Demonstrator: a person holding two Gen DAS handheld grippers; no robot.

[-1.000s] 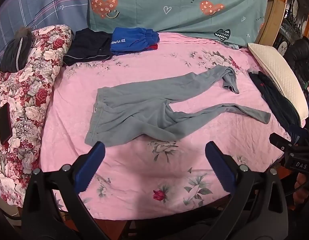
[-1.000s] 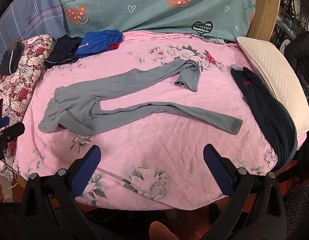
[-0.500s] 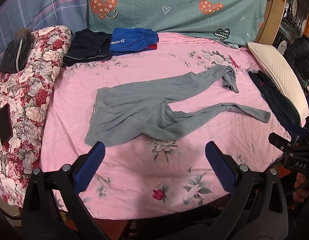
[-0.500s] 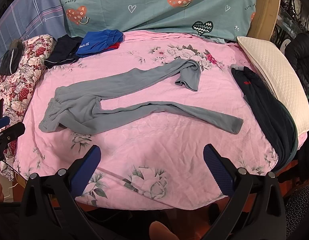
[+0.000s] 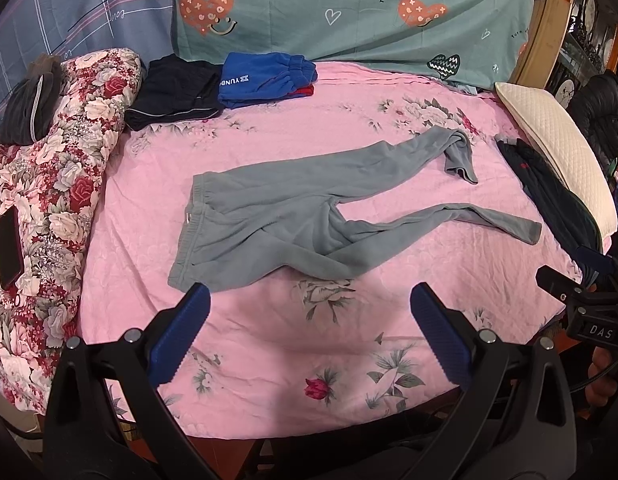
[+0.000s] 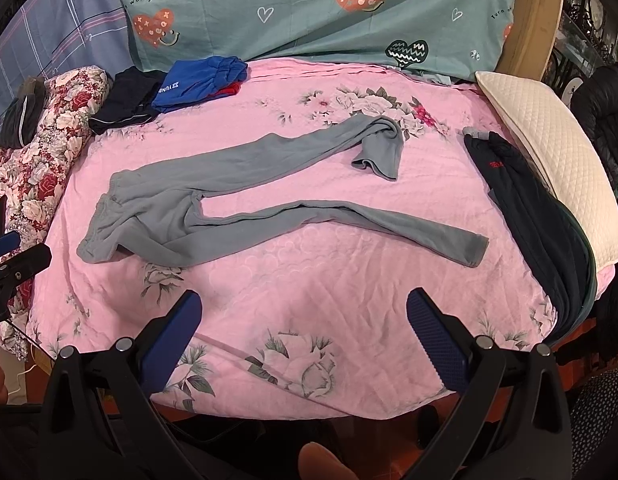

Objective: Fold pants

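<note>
Grey pants lie spread on the pink floral bedsheet, waistband to the left, legs parted to the right. The far leg's cuff is folded over on itself. My left gripper hovers open above the sheet just short of the waistband's near corner. My right gripper is open too, above the sheet in front of the near leg. Neither holds anything. Each gripper shows at the edge of the other's view.
Folded blue pants and a dark garment sit at the back left. A floral quilt with a phone lines the left side. Dark clothing and a white pillow lie on the right.
Both views have shifted very slightly; the pants and both open grippers stand as before.
</note>
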